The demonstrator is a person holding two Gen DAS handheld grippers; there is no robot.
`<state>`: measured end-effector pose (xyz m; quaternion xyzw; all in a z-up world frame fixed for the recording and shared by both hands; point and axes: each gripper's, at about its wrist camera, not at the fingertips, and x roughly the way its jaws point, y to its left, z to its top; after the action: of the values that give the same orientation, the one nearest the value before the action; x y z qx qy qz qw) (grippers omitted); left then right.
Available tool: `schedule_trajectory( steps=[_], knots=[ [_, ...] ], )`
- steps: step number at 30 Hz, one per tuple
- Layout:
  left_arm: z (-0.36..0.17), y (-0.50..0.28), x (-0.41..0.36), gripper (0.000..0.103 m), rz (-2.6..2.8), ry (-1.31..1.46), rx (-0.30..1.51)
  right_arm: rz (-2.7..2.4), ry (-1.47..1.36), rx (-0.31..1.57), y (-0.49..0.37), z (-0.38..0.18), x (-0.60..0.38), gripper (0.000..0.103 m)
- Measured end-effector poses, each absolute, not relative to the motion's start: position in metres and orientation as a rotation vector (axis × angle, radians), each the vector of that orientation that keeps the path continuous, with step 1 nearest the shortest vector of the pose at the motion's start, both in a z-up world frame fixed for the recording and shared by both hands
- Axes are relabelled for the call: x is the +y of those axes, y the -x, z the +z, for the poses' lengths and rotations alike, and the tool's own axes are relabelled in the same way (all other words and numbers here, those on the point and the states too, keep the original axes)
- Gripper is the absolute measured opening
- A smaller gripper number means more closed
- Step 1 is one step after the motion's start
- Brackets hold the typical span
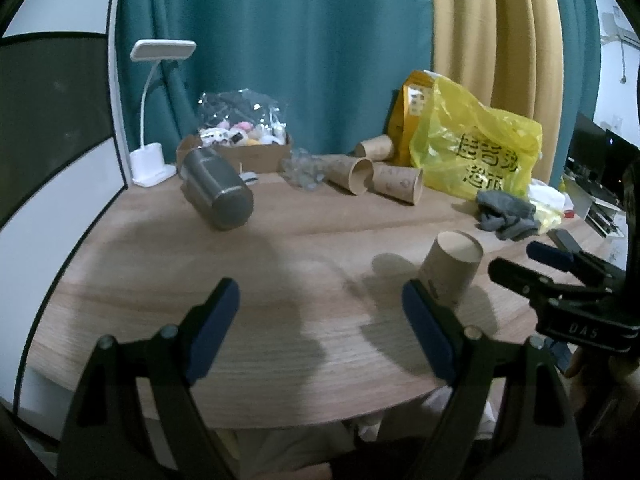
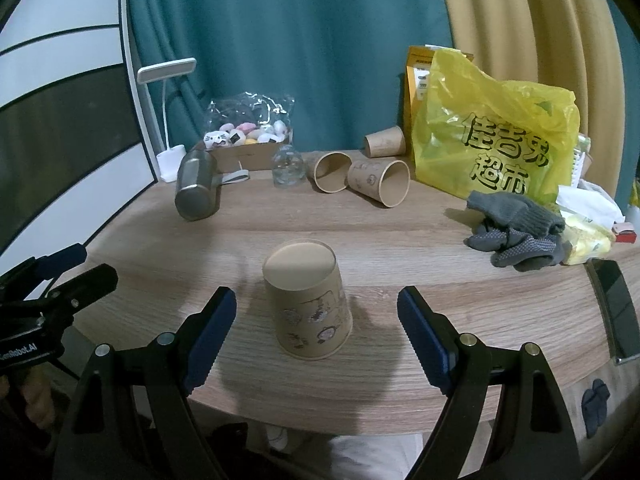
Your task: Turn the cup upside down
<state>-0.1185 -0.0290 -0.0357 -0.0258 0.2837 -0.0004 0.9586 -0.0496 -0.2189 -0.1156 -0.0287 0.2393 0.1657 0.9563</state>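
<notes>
Though both grippers gape empty, the paper cup point(image 2: 308, 304), standing base-up at lower centre, sits directly between the right gripper point(image 2: 316, 336) fingers, left gripper point(image 1: 320, 328) farther off.

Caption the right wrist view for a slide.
Paper cup stands upside down on the table between the open right gripper's fingers.

A tan paper cup point(image 2: 308, 304) printed with small cartoon faces sits on a light wood-grain table point(image 2: 400, 232). The right gripper point(image 2: 316, 324) and left gripper point(image 1: 320, 322) are black with dark blue pads point(image 2: 210, 328). Behind hang a teal curtain point(image 2: 280, 40) and a mustard-yellow curtain point(image 2: 520, 20). A translucent yellow plastic bag point(image 2: 496, 140) carries bold black characters. Grey gloves point(image 2: 516, 228) have pale dots. A steel-grey tumbler point(image 2: 198, 190), a white lamp point(image 2: 168, 76) and more plain brown cups point(image 2: 360, 178) lie further back
</notes>
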Motion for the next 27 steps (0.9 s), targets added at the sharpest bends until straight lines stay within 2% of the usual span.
schedule_trajectory(
  steps=[27],
  knots=[
    [-0.0335, 0.1181, -0.0288, 0.085, 0.005, 0.054, 0.567, 0.343, 0.065, 0.479, 0.0538, -0.1118, -0.2088, 0.085]
  ],
)
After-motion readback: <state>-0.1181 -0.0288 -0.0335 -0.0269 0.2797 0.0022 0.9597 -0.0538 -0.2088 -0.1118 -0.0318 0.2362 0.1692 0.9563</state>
